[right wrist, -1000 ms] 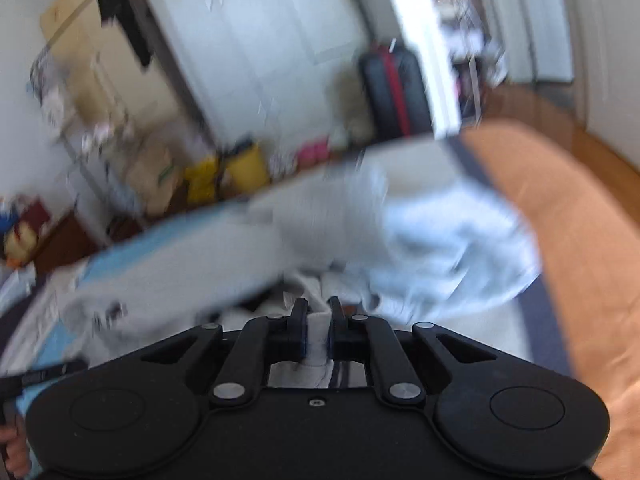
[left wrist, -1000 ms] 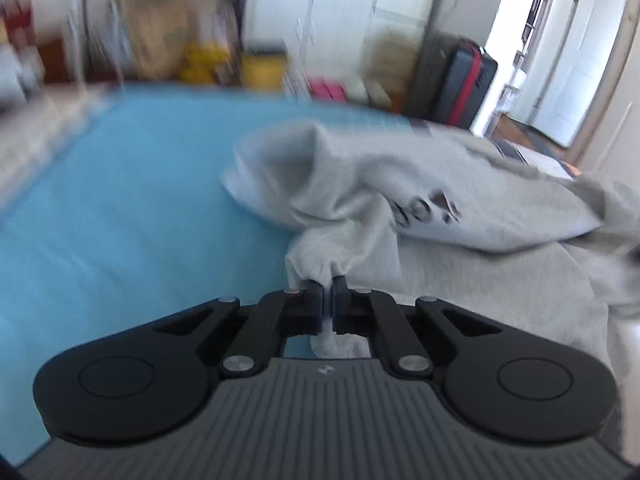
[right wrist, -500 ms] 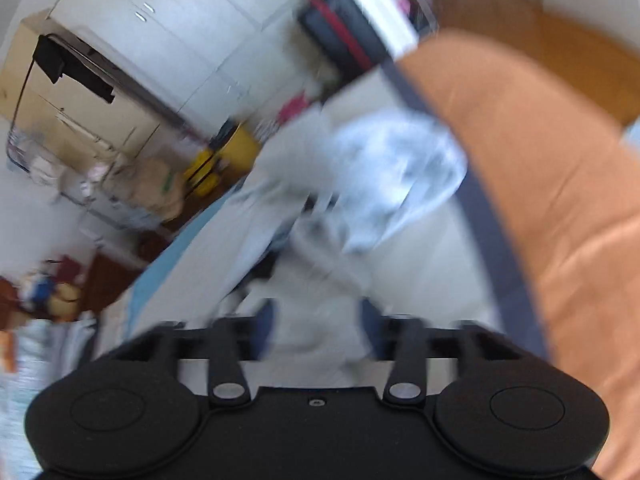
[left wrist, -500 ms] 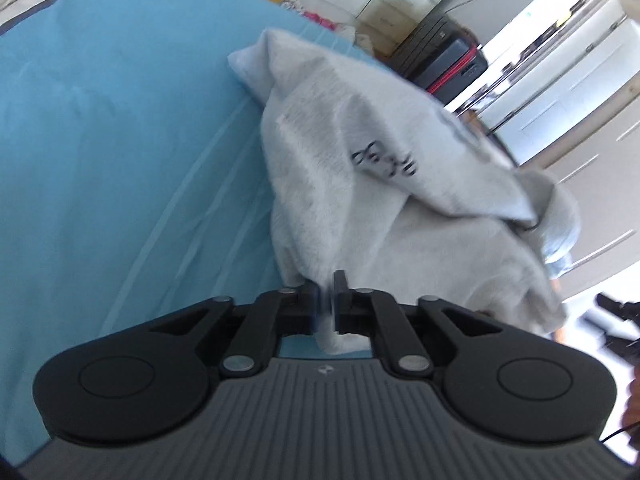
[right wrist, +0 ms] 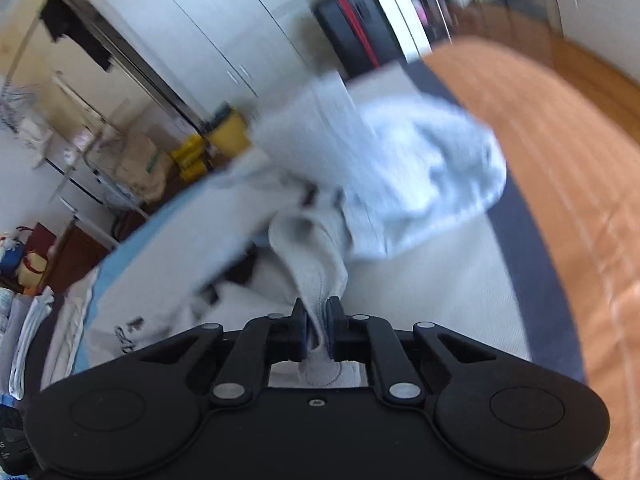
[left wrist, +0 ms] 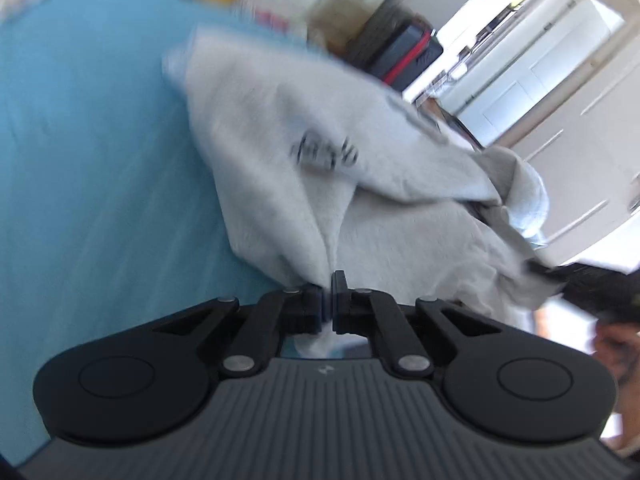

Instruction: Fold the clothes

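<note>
A light grey sweatshirt (left wrist: 320, 168) with a dark printed logo hangs bunched between both grippers above a blue sheet (left wrist: 88, 168). My left gripper (left wrist: 327, 300) is shut on a fold of its edge. My right gripper (right wrist: 317, 320) is shut on another fold of the same sweatshirt (right wrist: 312, 248), which rises away from the jaws. A pale blue-white garment (right wrist: 424, 176) lies behind it on the bed. Both views are motion-blurred.
An orange cover (right wrist: 560, 160) with a dark border lies at the right of the bed. A black and red suitcase (right wrist: 356, 24), white cupboards (right wrist: 224, 32) and yellow containers (right wrist: 228, 132) stand beyond the bed. Folded clothes (right wrist: 24, 320) lie at far left.
The right gripper, open half a second ago, has closed on a fold of the sweatshirt. The left gripper keeps its hold and both have lifted and swung the cloth.
</note>
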{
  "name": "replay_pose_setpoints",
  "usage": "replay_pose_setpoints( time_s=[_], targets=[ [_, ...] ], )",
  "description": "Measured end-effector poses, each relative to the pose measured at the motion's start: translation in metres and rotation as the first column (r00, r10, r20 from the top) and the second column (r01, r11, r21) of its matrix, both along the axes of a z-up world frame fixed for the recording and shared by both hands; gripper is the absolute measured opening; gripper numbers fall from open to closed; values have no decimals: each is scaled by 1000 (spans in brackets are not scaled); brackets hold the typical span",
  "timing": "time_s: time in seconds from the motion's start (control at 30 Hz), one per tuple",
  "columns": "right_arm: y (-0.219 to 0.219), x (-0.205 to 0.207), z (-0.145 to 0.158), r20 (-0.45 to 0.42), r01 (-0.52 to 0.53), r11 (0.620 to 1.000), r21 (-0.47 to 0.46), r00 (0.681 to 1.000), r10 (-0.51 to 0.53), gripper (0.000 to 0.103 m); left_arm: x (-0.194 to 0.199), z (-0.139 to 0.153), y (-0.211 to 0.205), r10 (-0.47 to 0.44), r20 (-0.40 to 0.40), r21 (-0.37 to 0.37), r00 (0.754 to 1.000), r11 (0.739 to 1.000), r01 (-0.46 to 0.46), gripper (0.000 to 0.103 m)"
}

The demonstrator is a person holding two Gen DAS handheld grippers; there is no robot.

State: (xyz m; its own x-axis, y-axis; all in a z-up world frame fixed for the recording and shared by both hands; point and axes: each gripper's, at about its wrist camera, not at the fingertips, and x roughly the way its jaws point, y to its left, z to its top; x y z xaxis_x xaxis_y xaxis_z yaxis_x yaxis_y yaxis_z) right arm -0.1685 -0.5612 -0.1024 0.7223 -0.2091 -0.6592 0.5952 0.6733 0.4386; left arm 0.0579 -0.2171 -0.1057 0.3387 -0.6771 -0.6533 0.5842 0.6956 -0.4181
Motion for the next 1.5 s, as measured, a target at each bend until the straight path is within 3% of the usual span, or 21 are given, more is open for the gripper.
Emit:
replay_pose_setpoints(
  time_s=[0.1,0.23,0.33,0.4,0.5,0.57,0.6,0.67,0.77,0.9,0.97,1.0,1.03,1.07,1.1,1.17,1.2,1.3,1.4,1.43,1.5],
  targets=[
    [11,-26,37,7,68,984,-162,998,-68,1,-18,32,10,-1,157,-6,988,1000,2,3],
    [-1,-83,50,105,141,985,-95,986,-131,1,-31,66,35,-45,102,-208,994,976,66,3],
    [-10,-127,60,174,192,981,-40,968,-182,9,-38,68,26,-54,144,-116,988,991,71,3],
    [-16,-146,61,205,202,979,12,958,-200,10,-30,50,19,-59,67,-103,996,992,66,3],
    [-18,-126,37,189,115,981,156,971,-144,20,-18,24,14,-56,-101,-112,993,993,44,4],
    [-20,-114,22,182,57,966,251,978,-105,44,-15,13,12,-46,-160,-95,986,995,31,4],
    [-19,-106,17,183,30,960,280,980,-83,46,-15,10,11,-42,-165,-79,985,996,29,4],
    [-13,-86,10,149,1,957,291,988,-46,60,-14,6,9,-36,-173,-61,984,998,26,4],
    [-7,-65,4,105,1,967,257,994,-29,65,-13,0,6,-28,-184,-35,983,999,22,8],
    [-3,-50,6,117,-5,988,152,993,-13,72,-11,-9,2,-16,-199,0,980,1000,16,39],
    [0,-42,6,123,-7,995,99,992,-5,68,-9,-17,-3,-25,-218,12,976,1000,28,41],
    [1,-38,7,125,-9,997,72,992,0,59,-8,-21,-6,-32,-226,16,974,999,36,41],
    [2,-34,7,128,-10,999,45,992,4,22,-8,-25,-8,-39,-231,18,972,999,45,41],
    [3,-30,7,130,-11,1000,19,991,8,16,-8,-27,-9,-40,-224,16,974,999,44,40],
    [4,-26,8,132,-12,1000,-8,991,13,16,-9,-28,-9,-35,-207,10,978,999,37,35],
    [7,-18,8,136,-14,998,-62,990,22,15,-17,-17,-9,-40,-122,-2,992,999,40,9],
    [8,-14,9,138,-15,996,-88,990,27,15,-22,-10,-9,-45,-72,-7,996,999,44,4],
    [26,-39,50,245,53,964,-260,969,13,14,-37,12,-8,-57,80,-23,995,998,59,4],
    [45,-74,84,316,180,884,-431,948,-39,14,-52,34,-7,-64,229,-37,971,997,75,4],
    [44,-82,87,307,221,861,-458,948,-80,14,-54,36,-7,-67,247,-34,967,996,77,4],
    [27,-83,79,206,257,866,-429,961,-183,14,-55,32,-9,-71,232,-17,970,997,77,4]
  ],
)
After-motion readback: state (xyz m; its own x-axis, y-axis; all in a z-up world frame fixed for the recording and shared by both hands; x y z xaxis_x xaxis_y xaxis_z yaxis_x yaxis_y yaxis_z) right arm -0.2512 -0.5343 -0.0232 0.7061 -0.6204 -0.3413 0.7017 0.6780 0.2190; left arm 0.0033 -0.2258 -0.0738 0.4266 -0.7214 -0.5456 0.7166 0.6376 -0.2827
